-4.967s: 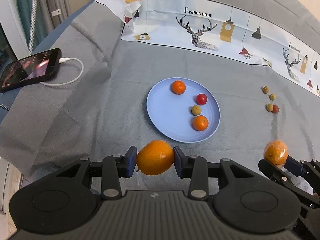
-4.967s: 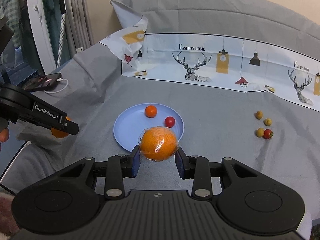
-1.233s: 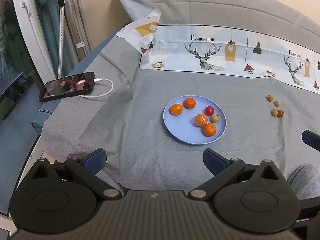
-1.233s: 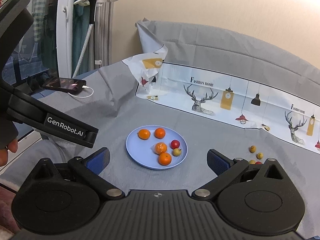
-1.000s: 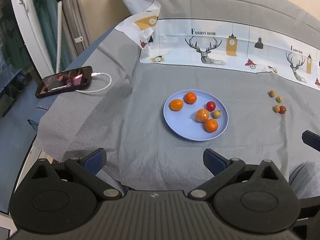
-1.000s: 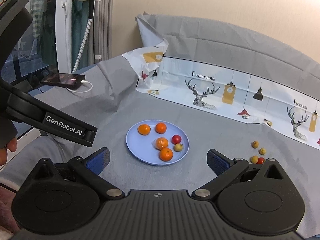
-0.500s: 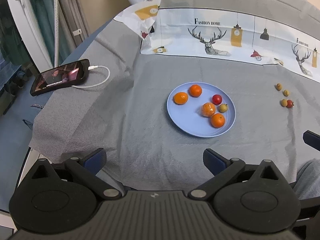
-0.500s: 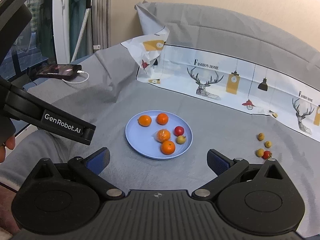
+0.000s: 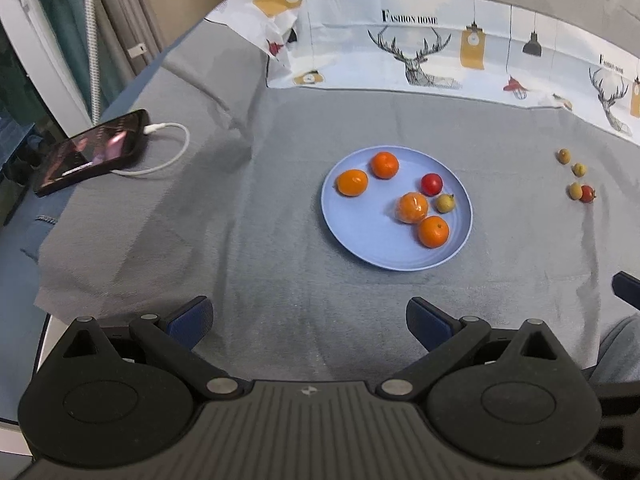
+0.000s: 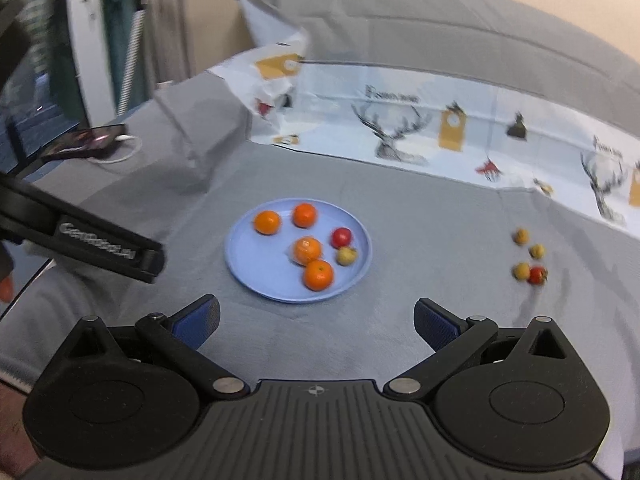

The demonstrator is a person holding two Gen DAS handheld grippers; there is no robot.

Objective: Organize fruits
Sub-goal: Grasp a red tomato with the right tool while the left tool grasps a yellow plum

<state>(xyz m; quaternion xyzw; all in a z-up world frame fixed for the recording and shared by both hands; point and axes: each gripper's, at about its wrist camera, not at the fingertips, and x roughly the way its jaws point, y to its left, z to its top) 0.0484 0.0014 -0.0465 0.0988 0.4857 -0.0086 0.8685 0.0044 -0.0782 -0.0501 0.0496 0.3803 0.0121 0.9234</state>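
Both oranges once gripped now rest on the blue plate (image 9: 362,236); the left gripper (image 9: 307,320) and right gripper (image 10: 316,322) gape empty.

My two wrist cameras look forward and downward from the near edge, sharing the blue plate (image 9: 352,236) (image 10: 244,264); the right view sits further right.

Table cover (image 9: 248,240): grey woven cloth, matt, creased at the far left.
Printed sheet (image 9: 440,48): thin white sheet, smooth, crumpled at its corner; cloth or plastic could not be told.
Plate (image 9: 360,236): pale blue, smooth, looked like matt plastic.
Wrapped orange (image 9: 412,208): covered in clear glossy film.
Left gripper (image 9: 308,322): black matt plastic body, ribbed top, metal pivot pins, blue pads (image 9: 188,320).
Phone (image 9: 88,152): glossy black screen.
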